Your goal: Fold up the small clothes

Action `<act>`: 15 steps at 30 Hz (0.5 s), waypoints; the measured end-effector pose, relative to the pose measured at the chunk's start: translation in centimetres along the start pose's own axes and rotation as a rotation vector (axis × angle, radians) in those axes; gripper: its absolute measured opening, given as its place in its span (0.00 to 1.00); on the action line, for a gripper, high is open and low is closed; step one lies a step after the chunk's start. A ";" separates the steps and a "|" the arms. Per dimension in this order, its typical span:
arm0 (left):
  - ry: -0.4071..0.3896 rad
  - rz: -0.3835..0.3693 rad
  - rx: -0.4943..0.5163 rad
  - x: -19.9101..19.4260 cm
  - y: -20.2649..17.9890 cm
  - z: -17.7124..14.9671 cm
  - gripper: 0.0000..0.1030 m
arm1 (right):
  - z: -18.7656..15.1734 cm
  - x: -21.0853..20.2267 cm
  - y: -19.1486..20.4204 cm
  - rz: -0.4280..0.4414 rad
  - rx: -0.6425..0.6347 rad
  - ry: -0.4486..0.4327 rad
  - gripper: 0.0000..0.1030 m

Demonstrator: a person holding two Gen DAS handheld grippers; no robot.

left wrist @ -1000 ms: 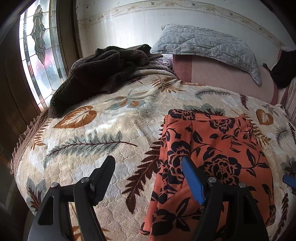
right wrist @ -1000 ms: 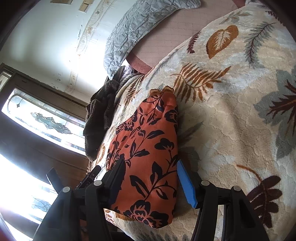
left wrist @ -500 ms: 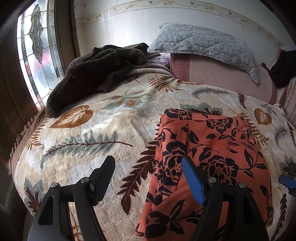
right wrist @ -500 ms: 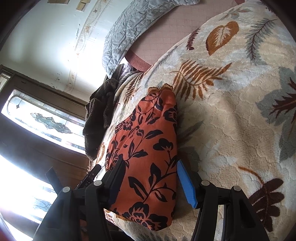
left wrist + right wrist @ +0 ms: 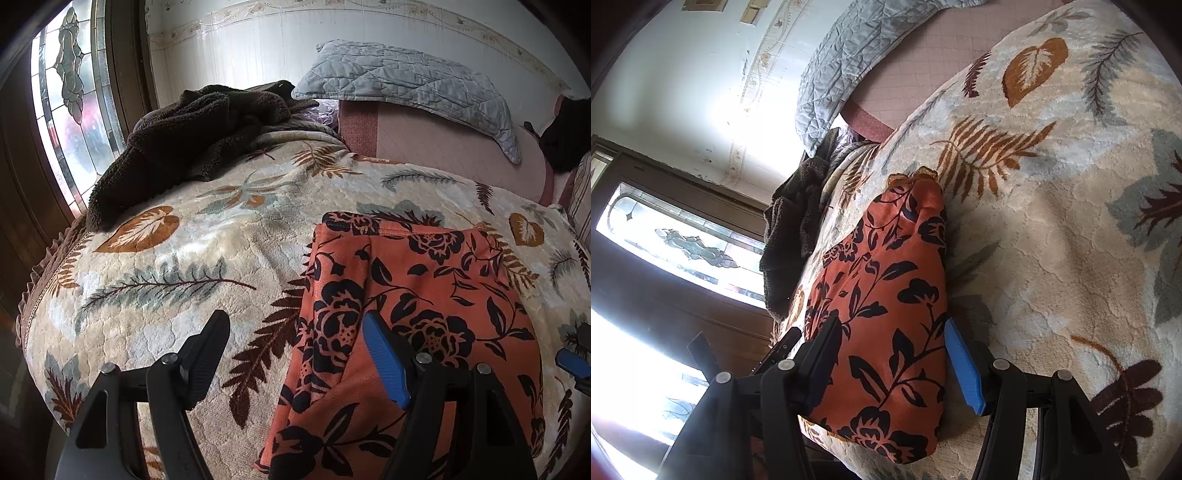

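An orange garment with black flowers (image 5: 413, 306) lies folded flat on the leaf-patterned bed blanket (image 5: 177, 266). My left gripper (image 5: 295, 347) is open and empty, hovering over the garment's near left edge. In the right wrist view the same garment (image 5: 886, 302) lies between the fingers of my right gripper (image 5: 890, 354), which is open and empty at the garment's near right side. The right gripper's blue pad shows at the right edge of the left wrist view (image 5: 570, 362).
A dark brown fleece (image 5: 192, 136) is heaped at the bed's far left by a stained-glass window (image 5: 70, 103). A grey quilted pillow (image 5: 413, 81) leans on a pink bolster (image 5: 454, 147) at the back. The bed's frilled edge (image 5: 33, 280) runs along the left.
Both grippers have drawn back slightly from the garment. They stay open, and the garment lies still.
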State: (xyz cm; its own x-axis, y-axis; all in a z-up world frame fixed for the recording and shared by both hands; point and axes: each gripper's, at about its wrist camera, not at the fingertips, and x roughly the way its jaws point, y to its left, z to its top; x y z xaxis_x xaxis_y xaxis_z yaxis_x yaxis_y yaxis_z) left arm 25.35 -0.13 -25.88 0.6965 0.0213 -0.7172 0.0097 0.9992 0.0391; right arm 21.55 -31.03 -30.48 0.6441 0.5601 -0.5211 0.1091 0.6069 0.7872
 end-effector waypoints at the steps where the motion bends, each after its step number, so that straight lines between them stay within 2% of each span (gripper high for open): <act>1: 0.002 0.000 0.002 0.0 -0.1 0.0 0.73 | 0.0 0.0 0.0 0.002 0.001 0.001 0.60; 12: 0.018 -0.010 0.004 0.3 -0.7 0.0 0.73 | 0.0 0.3 0.3 0.023 0.002 0.006 0.60; 15: 0.048 -0.058 -0.010 0.5 -0.7 0.1 0.73 | 0.1 0.4 0.2 0.024 0.008 0.007 0.60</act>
State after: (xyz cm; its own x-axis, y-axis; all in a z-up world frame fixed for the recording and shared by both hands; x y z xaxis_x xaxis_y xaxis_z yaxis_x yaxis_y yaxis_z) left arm 25.75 -0.85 -26.24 0.6600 -0.0354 -0.7505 0.0420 0.9991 -0.0101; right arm 21.91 -30.76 -30.54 0.6416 0.5781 -0.5041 0.0995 0.5889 0.8020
